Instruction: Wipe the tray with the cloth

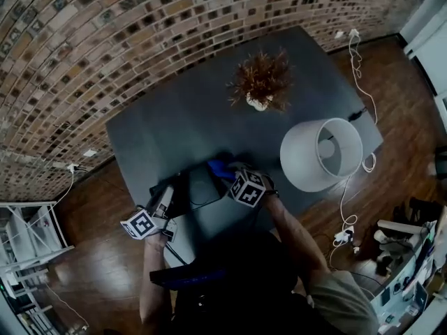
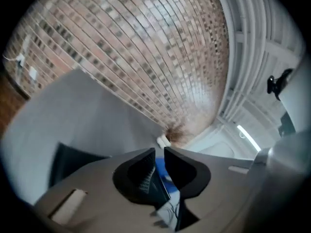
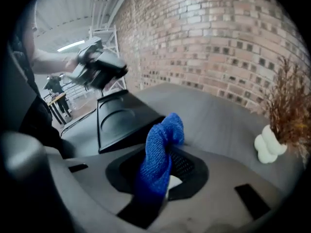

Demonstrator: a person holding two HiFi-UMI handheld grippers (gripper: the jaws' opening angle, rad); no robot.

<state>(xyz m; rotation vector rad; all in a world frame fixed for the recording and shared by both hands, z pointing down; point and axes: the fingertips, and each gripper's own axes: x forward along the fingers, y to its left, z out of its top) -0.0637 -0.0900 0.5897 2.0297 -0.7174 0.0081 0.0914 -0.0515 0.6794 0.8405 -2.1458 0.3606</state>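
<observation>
Nearest the lens of the right gripper (image 3: 164, 171), a blue knitted cloth (image 3: 163, 140) is pinched between jaws pressed almost together, and its free end is bunched upright above them. Just beyond, a black moulded plastic tray (image 3: 121, 115) with a round recess is seen by the near edge of the dark grey table (image 1: 174, 117). Its thin rim is clamped by the left gripper (image 2: 159, 165), whose jaws are drawn tight on it. Cloth and tray are not yet shown touching.

Two failures are judged possible. The cloth could be dragged out of the grip during wiping, since only a narrow fold appears caught. The tray could also be twisted or slid off the table edge if the rim hold gives under pressure.

The tray's surface is seen as dark with a slight sheen. No dirt can be made out on it.

Farther back, a white drum lampshade (image 1: 321, 152) and a white vase of dried stems (image 1: 260, 82) are set well apart from the work, before a brick wall (image 1: 105, 33).
</observation>
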